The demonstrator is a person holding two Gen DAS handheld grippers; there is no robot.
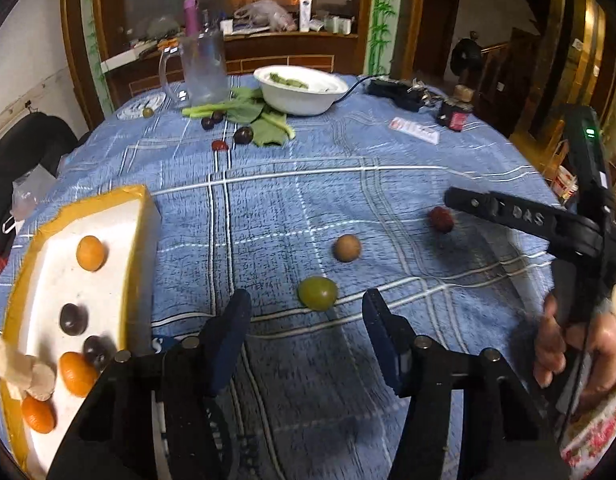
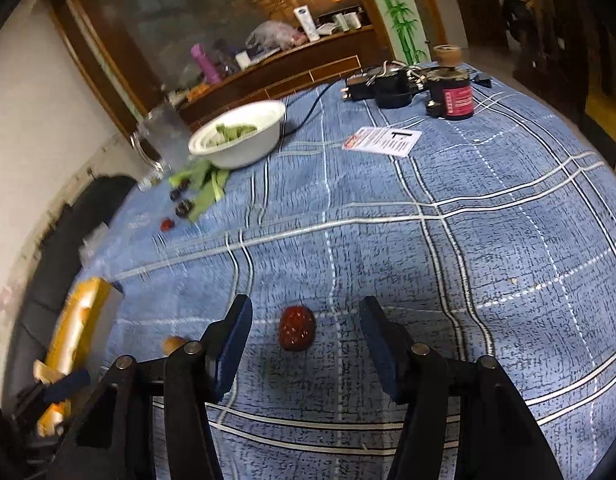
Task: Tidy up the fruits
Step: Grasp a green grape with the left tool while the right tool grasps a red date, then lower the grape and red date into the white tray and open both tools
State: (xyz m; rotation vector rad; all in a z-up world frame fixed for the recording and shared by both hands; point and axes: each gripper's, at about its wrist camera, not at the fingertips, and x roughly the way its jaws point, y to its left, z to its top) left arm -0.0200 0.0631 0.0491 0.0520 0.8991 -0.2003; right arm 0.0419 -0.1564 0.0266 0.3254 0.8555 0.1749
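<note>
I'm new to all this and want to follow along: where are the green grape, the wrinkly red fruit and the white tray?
green grape (image 1: 317, 298), left wrist view, middle of its skin.
wrinkly red fruit (image 2: 296, 328), right wrist view, centre of its top.
white tray (image 1: 142, 216), left wrist view, its yellow-edged far wall.

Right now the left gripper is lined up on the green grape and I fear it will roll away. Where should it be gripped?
Grip the smooth oval green grape across its short middle, descending from above and behind. It lies loose on the blue checked tablecloth, just ahead of the open left gripper, with clear cloth on either side for the fingers.
</note>
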